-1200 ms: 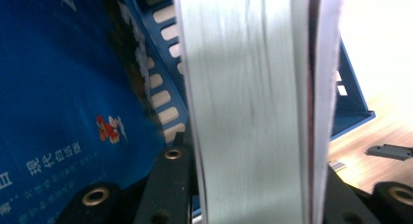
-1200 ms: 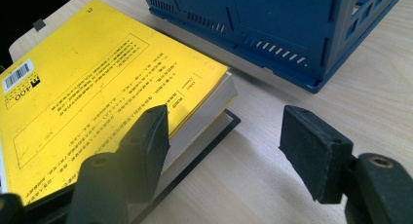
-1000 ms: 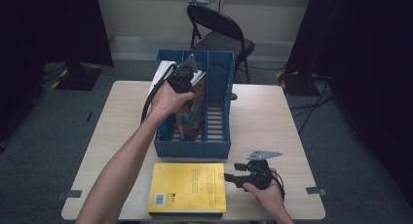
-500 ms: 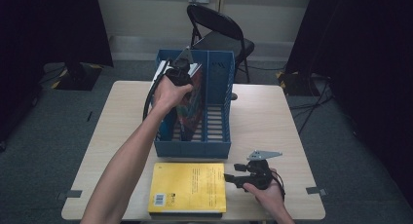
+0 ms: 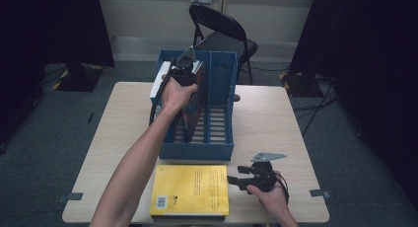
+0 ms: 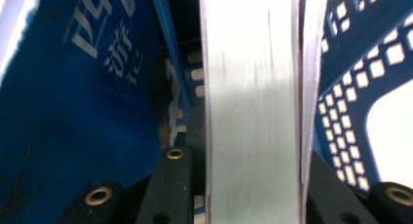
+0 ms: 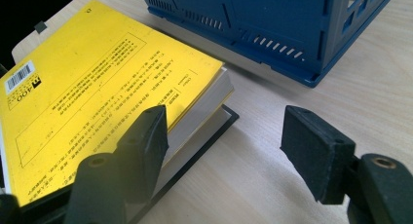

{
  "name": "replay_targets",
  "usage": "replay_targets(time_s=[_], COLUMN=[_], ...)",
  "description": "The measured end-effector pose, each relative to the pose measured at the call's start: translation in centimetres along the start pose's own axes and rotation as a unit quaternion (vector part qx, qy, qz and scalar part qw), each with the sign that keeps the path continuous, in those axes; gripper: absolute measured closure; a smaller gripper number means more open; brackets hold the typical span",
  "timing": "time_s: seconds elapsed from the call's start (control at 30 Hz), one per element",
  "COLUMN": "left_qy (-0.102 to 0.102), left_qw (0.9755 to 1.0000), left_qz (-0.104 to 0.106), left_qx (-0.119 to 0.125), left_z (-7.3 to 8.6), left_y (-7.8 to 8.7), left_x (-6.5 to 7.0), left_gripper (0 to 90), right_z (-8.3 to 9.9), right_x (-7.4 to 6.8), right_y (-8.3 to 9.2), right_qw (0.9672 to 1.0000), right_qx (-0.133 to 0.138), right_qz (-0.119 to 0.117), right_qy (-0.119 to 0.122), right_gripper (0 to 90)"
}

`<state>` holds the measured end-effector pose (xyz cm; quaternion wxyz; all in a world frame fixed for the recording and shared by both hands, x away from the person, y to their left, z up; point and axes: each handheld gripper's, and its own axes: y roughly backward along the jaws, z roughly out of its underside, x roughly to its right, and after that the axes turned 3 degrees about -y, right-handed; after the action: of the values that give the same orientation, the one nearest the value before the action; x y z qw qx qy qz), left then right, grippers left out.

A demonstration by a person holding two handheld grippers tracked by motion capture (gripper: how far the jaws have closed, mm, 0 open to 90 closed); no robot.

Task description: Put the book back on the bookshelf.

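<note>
High view looks forward and down from above the near table point(image 5: 276, 118) edge. Left gripper view sits very close, looking along its jaws into the blue file rack point(image 6: 350, 78), book's page edge point(image 6: 253, 102) between them. Right gripper view skims low over the tabletop, yellow book point(image 7: 97, 87) just left of its claw, rack point(image 7: 272, 24) beyond. All three share the rack.

Blue file rack point(image 5: 212, 108) blocks frame centre; its right slot stands open. Yellow book point(image 5: 191, 190) fills lower centre. Bare worktop point(image 5: 266, 123) right and left of rack.
</note>
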<state>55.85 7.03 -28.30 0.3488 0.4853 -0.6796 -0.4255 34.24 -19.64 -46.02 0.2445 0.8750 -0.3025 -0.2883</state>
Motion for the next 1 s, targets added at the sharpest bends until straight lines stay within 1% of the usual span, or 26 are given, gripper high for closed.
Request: replay_targets(time_s=[0.03,0.07,0.1,0.13,0.17,0.2,0.23,0.27,0.3,0.37,0.47,0.6,0.63,0.7,0.77,0.8,0.87,0.9,0.93,0.97,1.0], left_qy=[0.008,0.007,0.013,0.013,0.008,0.01,0.005,0.007,0.009,0.01,0.014,0.009,0.001,0.0,-0.01,-0.01,-0.018,-0.024,-0.025,-0.021,-0.026], left_qw=[0.9999,1.0,0.9998,0.9998,0.9998,0.9997,0.9998,0.9997,0.9997,0.9995,0.9994,0.9993,0.9993,0.9991,0.9992,0.9992,0.9988,0.9987,0.9987,0.9987,0.9985], left_qz=[0.001,0.001,0.002,0.001,-0.002,-0.004,-0.008,-0.014,-0.013,-0.021,-0.014,-0.014,-0.013,-0.01,-0.007,-0.008,-0.013,-0.011,-0.003,0.0,0.003], left_qx=[0.007,0.007,0.013,0.017,0.016,0.022,0.02,0.02,0.021,0.023,0.027,0.033,0.035,0.041,0.037,0.038,0.043,0.043,0.044,0.046,0.047], left_z=[-0.1,-0.2,-0.3,-0.3,-0.4,-0.4,-0.4,-0.5,-0.5,-0.4,-0.2,0.0,0.1,0.4,0.6,0.7,0.9,0.9,1.0,1.1,1.2], left_y=[0.0,-0.1,-0.1,-0.1,-0.2,-0.3,-0.4,-0.5,-0.5,-0.6,-0.6,-0.6,-0.6,-0.6,-0.5,-0.4,-0.1,0.0,0.2,0.2,0.2], left_x=[0.0,0.0,0.0,0.0,0.2,0.2,0.3,0.4,0.3,0.5,0.3,0.3,0.2,0.2,0.2,0.3,0.5,0.4,0.2,0.1,0.0], left_gripper=[74.0,73.9,74.0,74.0,73.9,73.9,74.0,73.9,73.9,73.9,73.7,73.3,73.1,72.3,71.3,70.1,69.7,68.9,68.2,68.0,67.7], right_z=[0.0,0.0,0.0,0.0,0.0,0.0,0.0,0.0,0.1,0.1,0.1,0.1,0.1,0.1,0.1,0.1,0.1,0.1,0.1,0.1,0.1], right_x=[0.0,0.0,0.0,0.0,0.0,0.0,0.1,0.1,0.1,0.0,-0.1,-0.2,-0.2,-0.1,-0.2,-0.2,-0.2,-0.2,-0.2,-0.2,-0.2], right_y=[0.0,0.0,0.0,0.0,0.0,0.0,0.0,0.0,0.0,0.0,-0.1,-0.1,-0.1,-0.1,-0.1,-0.2,-0.2,-0.2,-0.2,-0.2,-0.2], right_qw=[1.0,1.0,1.0,1.0,1.0,1.0,1.0,1.0,1.0,1.0,1.0,1.0,1.0,1.0,1.0,1.0,1.0,1.0,0.9999,0.9999,0.9999], right_qx=[0.0,0.0,0.0,-0.001,-0.001,-0.001,0.0,-0.001,-0.001,-0.003,-0.005,-0.004,-0.004,-0.005,-0.006,-0.006,-0.006,-0.006,-0.006,-0.007,-0.007], right_qz=[0.001,0.0,0.0,0.0,0.0,0.0,0.0,0.0,0.001,0.001,-0.001,0.0,0.0,0.001,0.001,0.001,0.002,0.003,0.004,0.004,0.005], right_qy=[-0.001,-0.001,0.0,0.0,-0.001,-0.002,-0.001,-0.001,0.0,0.002,0.001,0.004,0.003,0.004,0.003,0.003,0.005,0.006,0.007,0.007,0.007], right_gripper=[33.1,33.1,33.1,33.1,33.1,33.1,33.1,33.1,33.1,33.1,33.1,33.1,33.1,33.1,33.1,33.0,32.9,32.7,32.7,32.7,32.7])
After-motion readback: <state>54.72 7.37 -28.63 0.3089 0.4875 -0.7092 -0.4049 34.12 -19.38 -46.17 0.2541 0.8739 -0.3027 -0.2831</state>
